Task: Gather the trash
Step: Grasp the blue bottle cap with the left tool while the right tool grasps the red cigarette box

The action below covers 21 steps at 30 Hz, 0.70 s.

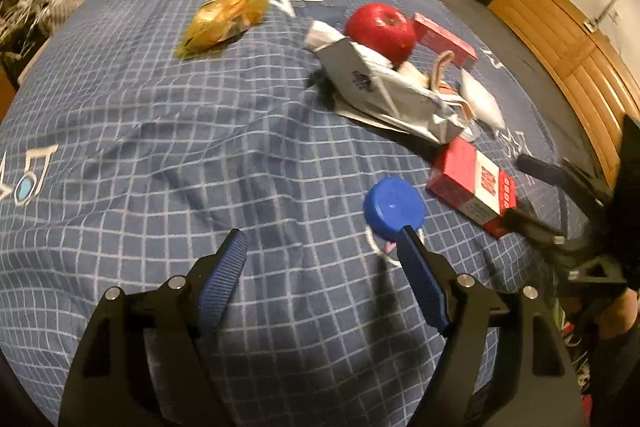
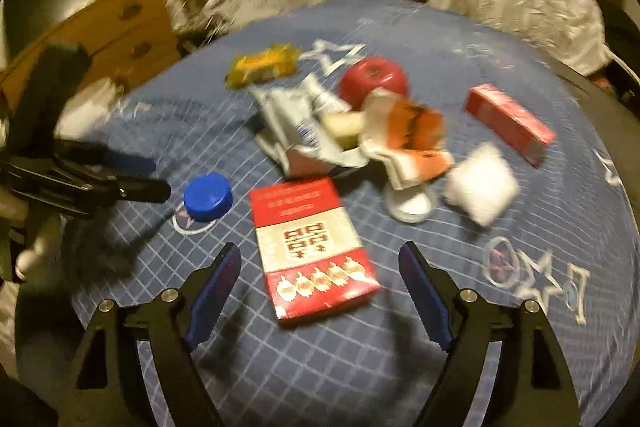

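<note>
Trash: red cigarette pack (image 2: 312, 251) flat on blue checked bedspread (image 2: 320, 367), between spread jaws of right gripper (image 2: 320, 267); light, stiff-sided, likely crushable; grip across its long edges. Blue bottle cap (image 1: 394, 207) beside left gripper (image 1: 324, 243), jaws also apart, empty.

Both wrist views near, overlooking same blue bedspread (image 1: 160, 131).

bedspread (image 1: 160, 147): blue checked, star prints, covers surface
apple (image 1: 380, 31): red, beside the torn white bag
dresser (image 2: 120, 23): wooden, far left, behind the bedspread
plastic sheeting (image 2: 520, 3): crumpled, white, at back
</note>
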Each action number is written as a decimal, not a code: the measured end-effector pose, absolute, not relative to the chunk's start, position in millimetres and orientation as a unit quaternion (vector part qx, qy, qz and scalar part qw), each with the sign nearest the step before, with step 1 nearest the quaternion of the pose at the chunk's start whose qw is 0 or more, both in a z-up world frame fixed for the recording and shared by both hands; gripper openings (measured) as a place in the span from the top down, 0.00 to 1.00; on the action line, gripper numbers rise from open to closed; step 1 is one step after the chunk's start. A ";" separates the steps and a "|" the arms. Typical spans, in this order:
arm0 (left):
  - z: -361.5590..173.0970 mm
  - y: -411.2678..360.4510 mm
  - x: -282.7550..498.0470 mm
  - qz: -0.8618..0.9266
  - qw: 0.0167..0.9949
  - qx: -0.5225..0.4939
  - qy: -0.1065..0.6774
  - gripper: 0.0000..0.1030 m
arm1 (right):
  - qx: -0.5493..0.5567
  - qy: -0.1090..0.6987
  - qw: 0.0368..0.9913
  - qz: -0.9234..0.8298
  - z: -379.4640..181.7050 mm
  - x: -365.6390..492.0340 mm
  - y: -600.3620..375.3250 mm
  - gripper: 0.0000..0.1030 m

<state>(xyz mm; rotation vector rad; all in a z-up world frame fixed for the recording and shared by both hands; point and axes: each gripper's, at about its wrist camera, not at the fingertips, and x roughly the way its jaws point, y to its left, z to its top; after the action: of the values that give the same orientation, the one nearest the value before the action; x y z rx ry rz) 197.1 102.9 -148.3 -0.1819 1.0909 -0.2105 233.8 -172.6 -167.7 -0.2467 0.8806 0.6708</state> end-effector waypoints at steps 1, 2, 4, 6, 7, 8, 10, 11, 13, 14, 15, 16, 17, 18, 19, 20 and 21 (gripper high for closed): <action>-148.6 100.2 197.0 -0.106 0.847 -0.078 0.515 0.28 | -0.132 0.418 0.840 0.320 -170.2 229.9 -166.8 0.21; -148.4 95.3 196.8 -0.111 0.849 -0.064 0.512 0.28 | -0.146 0.418 0.838 0.320 -174.5 229.3 -158.8 0.21; -148.6 83.9 196.7 -0.119 0.855 -0.032 0.503 0.28 | -0.170 0.414 0.835 0.320 -180.4 226.4 -151.0 0.21; -150.3 73.9 198.6 -0.132 0.857 -0.017 0.498 0.28 | -0.171 0.412 0.835 0.322 -183.3 228.2 -148.4 0.23; -151.9 69.5 200.9 -0.136 0.859 -0.011 0.494 0.28 | -0.166 0.413 0.835 0.324 -185.1 229.4 -147.0 0.27; -153.1 66.6 202.8 -0.139 0.860 -0.007 0.491 0.28 | -0.163 0.416 0.835 0.321 -184.8 227.1 -150.9 0.36; -155.7 59.7 208.1 -0.146 0.863 -0.002 0.484 0.28 | -0.152 0.423 0.845 0.291 -185.1 226.0 -158.6 0.37; -156.9 57.6 209.7 -0.149 0.863 -0.002 0.482 0.28 | -0.143 0.427 0.850 0.273 -184.1 225.2 -164.1 0.37; -158.0 52.1 210.9 -0.148 0.868 0.004 0.475 0.31 | -0.124 0.431 0.859 0.247 -181.5 216.6 -175.9 0.37; -159.0 48.1 212.2 -0.148 0.868 0.007 0.474 0.37 | -0.121 0.430 0.864 0.231 -181.0 210.7 -181.5 0.37; -160.4 43.8 213.4 -0.146 0.869 0.014 0.472 0.41 | -0.109 0.431 0.868 0.220 -181.2 205.8 -188.0 0.37; -161.4 41.5 213.3 -0.143 0.871 0.018 0.469 0.43 | -0.099 0.434 0.869 0.217 -182.5 203.1 -192.5 0.36; -162.3 39.4 212.9 -0.140 0.872 0.021 0.468 0.47 | -0.092 0.434 0.869 0.216 -183.2 199.9 -195.7 0.36; -162.8 38.6 213.4 -0.136 0.875 0.022 0.465 0.52 | -0.087 0.433 0.870 0.218 -183.1 197.2 -197.1 0.36; -162.9 37.3 213.9 -0.132 0.876 0.020 0.463 0.55 | -0.085 0.432 0.870 0.222 -182.6 195.9 -198.8 0.35; -163.3 37.5 214.7 -0.127 0.878 0.019 0.462 0.62 | -0.085 0.431 0.870 0.225 -180.5 194.9 -199.2 0.33; -164.0 38.0 215.4 -0.124 0.879 0.015 0.460 0.63 | -0.087 0.429 0.870 0.227 -178.6 196.0 -197.9 0.32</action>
<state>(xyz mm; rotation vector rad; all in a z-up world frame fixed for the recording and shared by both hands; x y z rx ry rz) 215.4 38.0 -164.0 0.0318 0.9593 -0.2592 196.0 -197.9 -178.6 -0.1825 0.8976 0.4755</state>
